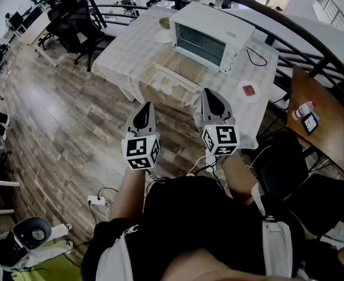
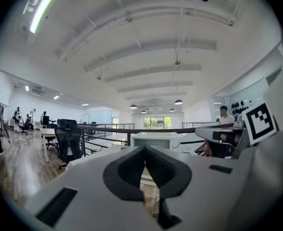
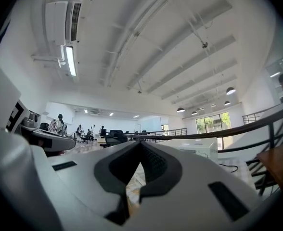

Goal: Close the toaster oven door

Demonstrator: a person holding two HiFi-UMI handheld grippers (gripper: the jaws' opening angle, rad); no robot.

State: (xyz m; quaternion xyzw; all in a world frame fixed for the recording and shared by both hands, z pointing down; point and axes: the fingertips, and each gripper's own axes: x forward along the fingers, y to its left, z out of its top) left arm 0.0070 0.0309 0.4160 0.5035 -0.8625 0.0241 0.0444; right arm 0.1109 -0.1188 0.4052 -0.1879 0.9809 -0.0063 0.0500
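Open wood floor (image 1: 55,116) lies left. The left gripper (image 1: 145,107) and right gripper (image 1: 210,93), both closed and empty, hang just short of the table (image 1: 125,57) edge. On the table's far side sits the toaster oven (image 1: 213,25), door (image 1: 175,78) down.

We see the right gripper (image 3: 140,146) filling the lower frame, its jaws closed tip to tip with nothing between them. Beyond the tips, toward two o'clock, sits the white toaster oven (image 3: 199,150) on the cloth-covered table (image 3: 240,170), a black railing (image 3: 218,133) curving past above it. At nine o'clock the left gripper (image 3: 47,139) pokes in, and a strip light (image 3: 70,60) glows on the ceiling at eleven o'clock.
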